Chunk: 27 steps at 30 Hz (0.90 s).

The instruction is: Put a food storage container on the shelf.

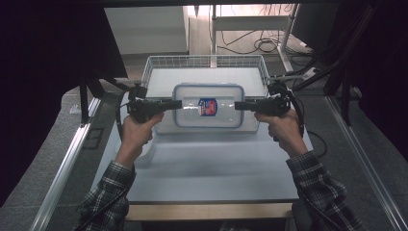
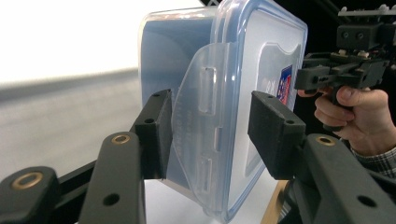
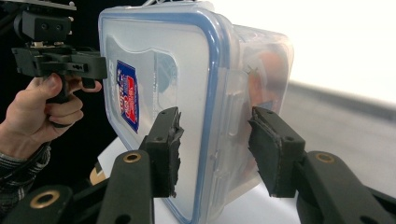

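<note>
clear lidded container (image 1: 208, 106): left tool (image 1: 174, 104) and right tool (image 1: 242, 105) clamped on opposite ends. carry level, matching both hands, above wire basket (image 1: 159, 62).

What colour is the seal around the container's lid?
Blue, clearest in the right gripper view on the lid.

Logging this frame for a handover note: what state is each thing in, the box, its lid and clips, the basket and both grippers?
Plastic box: lifted off the table, held level between both grippers.
Lid: on, blue-rimmed, label facing up.
Side clip: folded down against the wall.
Wire basket: on the table behind the box; contents not visible.
Left gripper: clamped on the box's end.
Right gripper: clamped on the opposite end.
</note>
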{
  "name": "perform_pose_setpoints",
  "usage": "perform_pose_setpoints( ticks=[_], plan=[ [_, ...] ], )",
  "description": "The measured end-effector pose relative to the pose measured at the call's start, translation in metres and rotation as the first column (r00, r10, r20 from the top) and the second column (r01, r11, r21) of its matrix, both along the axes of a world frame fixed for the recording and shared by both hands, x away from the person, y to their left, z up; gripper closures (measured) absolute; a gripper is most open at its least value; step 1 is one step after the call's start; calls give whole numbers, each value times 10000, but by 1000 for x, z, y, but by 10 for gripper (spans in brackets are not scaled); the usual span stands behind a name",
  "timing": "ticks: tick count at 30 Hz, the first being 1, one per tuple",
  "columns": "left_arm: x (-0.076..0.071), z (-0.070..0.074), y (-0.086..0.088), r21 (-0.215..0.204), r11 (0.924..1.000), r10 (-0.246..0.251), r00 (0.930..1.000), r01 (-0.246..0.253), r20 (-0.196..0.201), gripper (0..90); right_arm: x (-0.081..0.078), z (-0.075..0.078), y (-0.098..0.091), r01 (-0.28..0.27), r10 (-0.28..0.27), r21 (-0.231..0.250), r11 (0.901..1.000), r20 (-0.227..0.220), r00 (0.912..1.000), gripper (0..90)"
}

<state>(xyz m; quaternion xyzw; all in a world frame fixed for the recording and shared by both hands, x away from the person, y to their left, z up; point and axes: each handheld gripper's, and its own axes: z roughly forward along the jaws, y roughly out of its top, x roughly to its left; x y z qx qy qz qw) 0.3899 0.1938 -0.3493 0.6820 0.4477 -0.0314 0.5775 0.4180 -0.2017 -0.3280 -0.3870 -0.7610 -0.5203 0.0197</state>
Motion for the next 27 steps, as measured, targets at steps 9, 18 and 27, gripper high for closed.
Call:
perform_pose_setpoints(
  ticks=[9, 18, 27],
  plan=[
    [31, 22, 7, -115, 9999, 32, 10000, -32, -67, 510, 30, 29, 9, 40, -39, -130, 9999, 94, 9999, 539],
    [60, 23, 10, -144, 9999, 69, 9995, -73, -298, 503, 54, 36, 15, 325, -327, -361, 9988, -68, 9994, 532],
    [73, 21, 11, -186, 9998, 99, 9994, -105, -335, 490, 74, 35, 17, 556, -562, -131, 9984, -424, 9975, 497]
  ],
)
